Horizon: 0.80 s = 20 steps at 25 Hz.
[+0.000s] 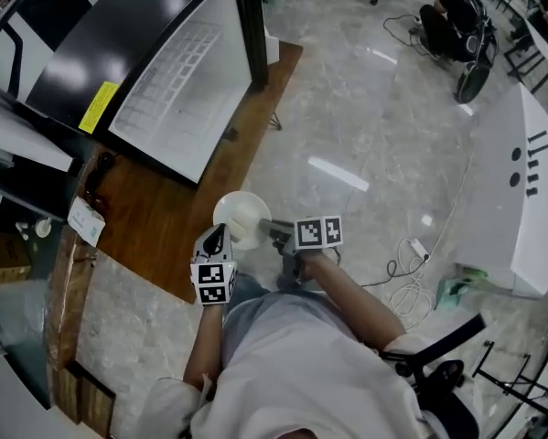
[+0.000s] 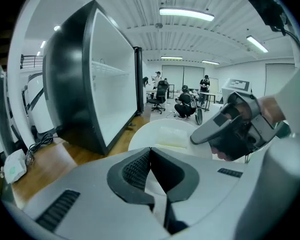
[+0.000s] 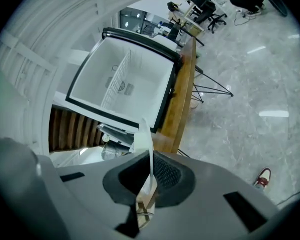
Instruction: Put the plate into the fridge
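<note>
Two hand-held grippers, the left gripper (image 1: 219,238) and the right gripper (image 1: 275,233), each pinch the rim of one round white plate (image 1: 241,215) before one open black-framed fridge (image 1: 187,94).

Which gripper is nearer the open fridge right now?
Left. The left gripper holds the plate by the rim on the side toward the fridge; the right gripper holds the opposite rim, farther from it.

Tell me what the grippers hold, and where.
Both hold the white plate by its rim: left gripper and right gripper clamp roughly opposite sides.
</note>
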### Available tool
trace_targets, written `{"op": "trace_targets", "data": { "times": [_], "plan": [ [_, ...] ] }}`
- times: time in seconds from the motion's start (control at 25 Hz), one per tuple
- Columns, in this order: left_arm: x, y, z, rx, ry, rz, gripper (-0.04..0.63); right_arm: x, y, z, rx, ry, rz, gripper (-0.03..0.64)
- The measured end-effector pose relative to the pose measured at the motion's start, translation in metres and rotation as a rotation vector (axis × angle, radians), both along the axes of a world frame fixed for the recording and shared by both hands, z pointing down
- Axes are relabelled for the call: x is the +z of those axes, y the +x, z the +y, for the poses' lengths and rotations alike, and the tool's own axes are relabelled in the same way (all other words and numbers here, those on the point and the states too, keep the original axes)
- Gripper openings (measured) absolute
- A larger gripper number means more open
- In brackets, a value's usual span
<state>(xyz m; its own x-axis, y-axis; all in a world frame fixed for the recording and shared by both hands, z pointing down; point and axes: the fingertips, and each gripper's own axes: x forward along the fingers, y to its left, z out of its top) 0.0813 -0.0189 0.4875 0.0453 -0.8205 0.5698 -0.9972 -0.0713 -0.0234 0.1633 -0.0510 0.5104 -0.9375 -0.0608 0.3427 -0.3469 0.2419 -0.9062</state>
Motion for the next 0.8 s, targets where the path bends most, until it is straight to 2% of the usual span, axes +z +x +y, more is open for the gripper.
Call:
{"op": "trace_targets", "data": {
  "times": [0.2,0.28,0.6,0.8],
  "plan": [
    [-0.022,0.046,-0.028,0.027,0.047,-0.028,0.020,-0.024,0.040,-0.033,0.003,0.062,-0.013,0.023],
    [-0.032,0.053,-0.040,0.030,0.063,-0.032,0.020,-0.034,0.047,-0.046,0.005,0.080,-0.020,0.023],
    [-0.074,0.034,-0.096,-0.019,0.144,-0.098,0.020,-0.071,0.028,-0.107,-0.008,0.043,-0.103,0.023],
    [-0.099,0.010,-0.145,-0.059,0.174,-0.170,0.020,-0.098,-0.004,-0.166,-0.081,0.084,-0.134,0.024]
  ]
}}
